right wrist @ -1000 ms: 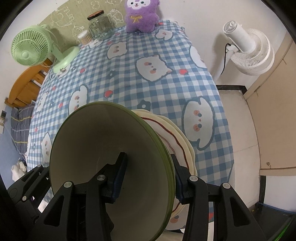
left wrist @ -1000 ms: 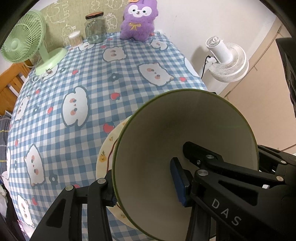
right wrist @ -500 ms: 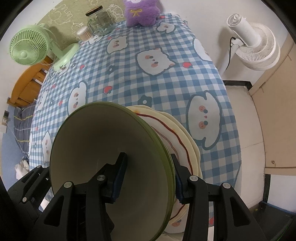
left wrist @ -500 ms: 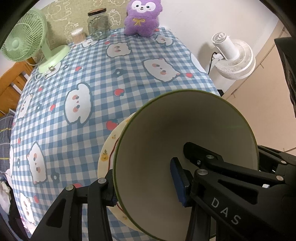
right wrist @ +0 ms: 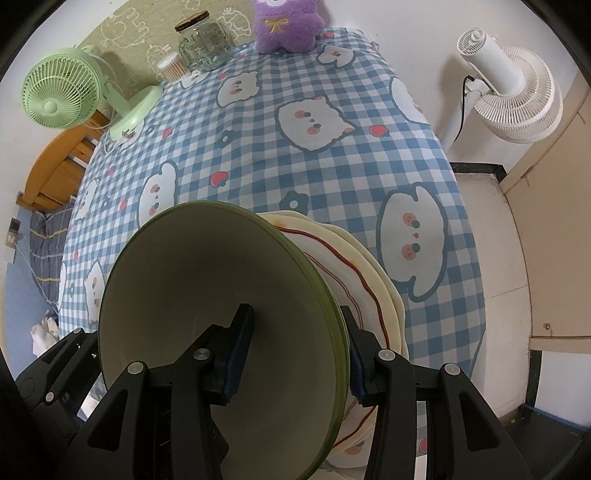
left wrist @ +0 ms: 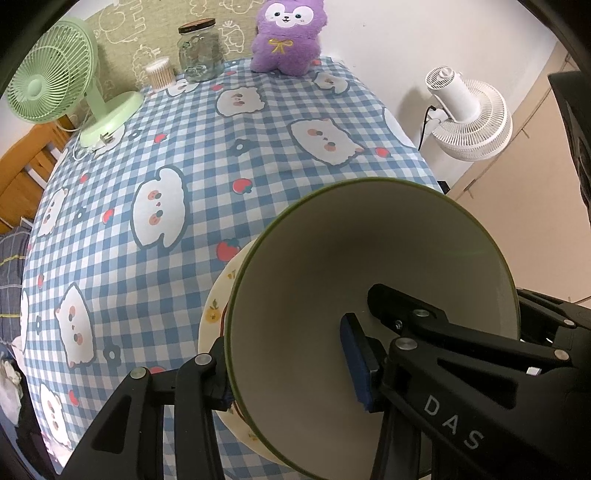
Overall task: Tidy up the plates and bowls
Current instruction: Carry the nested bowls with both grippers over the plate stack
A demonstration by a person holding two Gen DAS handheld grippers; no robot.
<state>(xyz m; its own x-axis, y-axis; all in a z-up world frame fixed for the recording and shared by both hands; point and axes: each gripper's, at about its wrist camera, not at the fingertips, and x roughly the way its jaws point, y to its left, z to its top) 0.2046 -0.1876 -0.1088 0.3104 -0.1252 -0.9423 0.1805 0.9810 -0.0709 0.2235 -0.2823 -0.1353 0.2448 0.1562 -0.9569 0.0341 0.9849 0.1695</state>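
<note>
A green-rimmed bowl point(left wrist: 369, 295) with a cream inside is held between both grippers above the near table edge. My left gripper point(left wrist: 288, 373) is shut on its left rim, one pad inside, one outside. My right gripper point(right wrist: 295, 347) is shut on its right rim in the same way; the bowl point(right wrist: 207, 302) fills the near part of that view. Under the bowl lies a stack of cream plates point(right wrist: 365, 280) with a red line and small fruit prints, also seen in the left wrist view point(left wrist: 216, 306). The plates are largely hidden by the bowl.
The table has a blue checked cloth point(left wrist: 221, 147). At its far side stand a green desk fan point(left wrist: 55, 92), a glass jar point(left wrist: 199, 48), a small cotton-swab tub point(left wrist: 159, 73) and a purple plush toy point(left wrist: 286, 35). A white floor fan point(right wrist: 513, 88) stands right of the table.
Both views have pulled back and up slightly from the table, so more of the far side shows. The grip on the bowl is unchanged.
</note>
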